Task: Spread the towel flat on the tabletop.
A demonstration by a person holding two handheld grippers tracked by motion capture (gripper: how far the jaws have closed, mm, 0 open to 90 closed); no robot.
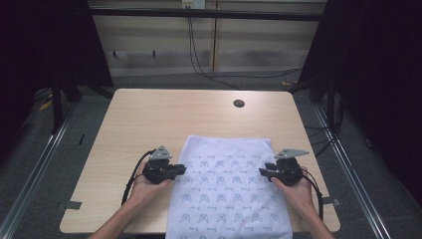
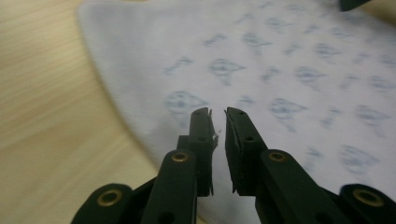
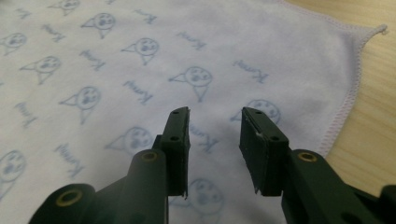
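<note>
High view, cloth: a white cloth [image 1: 229,186] printed with small blue figures lies flat on the wooden table [image 1: 149,117], at the middle of the near edge, its near end reaching that edge.
High view, left gripper: the left gripper [image 1: 180,169] sits at the cloth's left edge, jaws pointing inward over the fabric, held in the person's left hand [image 1: 144,186].
High view, right gripper: the right gripper [image 1: 264,170] sits at the cloth's right edge, jaws pointing inward, held in the right hand [image 1: 293,191].
High view, table: a dark round hole [image 1: 239,103] lies toward the far right corner.
Left gripper view, fingers: the two black jaws stand a narrow slit apart with nothing between them; the picture is blurred.
Left gripper view, cloth: the cloth [image 2: 280,70] lies under and ahead of the jaws, its curved edge running to the left with bare table [image 2: 42,93] beyond.
Right gripper view, fingers: the jaws stand moderately apart, wider than the left pair, gripping nothing.
Right gripper view, cloth: the cloth [image 3: 116,60] lies flat beneath the jaws; its stitched hem and one corner [image 3: 383,30] show at the right, bare table [image 3: 373,140] beside them.
</note>
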